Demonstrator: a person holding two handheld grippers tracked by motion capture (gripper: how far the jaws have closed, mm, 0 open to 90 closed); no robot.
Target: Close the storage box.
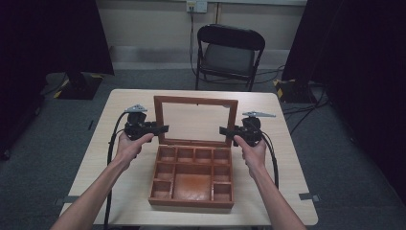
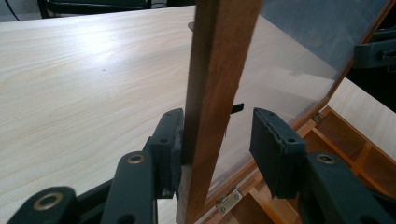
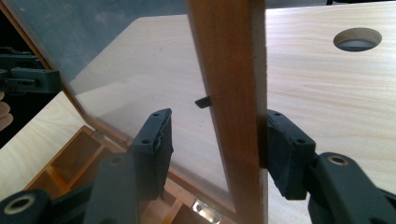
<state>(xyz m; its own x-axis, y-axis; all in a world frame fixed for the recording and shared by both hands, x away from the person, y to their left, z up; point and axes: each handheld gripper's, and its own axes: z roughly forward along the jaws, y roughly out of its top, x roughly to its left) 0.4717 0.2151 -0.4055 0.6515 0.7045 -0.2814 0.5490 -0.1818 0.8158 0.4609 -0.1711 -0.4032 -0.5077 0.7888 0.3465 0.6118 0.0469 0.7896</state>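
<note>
A wooden box [image 1: 191, 177] with several empty compartments lies open on the table, its glass-paned lid [image 1: 195, 100] standing upright at the back. My left gripper [image 1: 165, 128] straddles the lid's left side rail [image 2: 217, 70]. In the left gripper view [image 2: 217, 135] one jaw touches the rail and the other stands off in front of the glass [image 2: 289, 56], so it is open. My right gripper [image 1: 222, 130] straddles the right side rail [image 3: 231, 70]. In the right gripper view [image 3: 217, 140] the outer jaw touches the wood and the inner jaw stands apart; it is open.
The light wooden table [image 1: 119, 158] has bare room on both sides of the box and a round cable hole [image 3: 357, 38] behind it. A black folding chair [image 1: 230, 52] stands beyond the far edge. Brass hinges [image 2: 228, 201] join lid and box.
</note>
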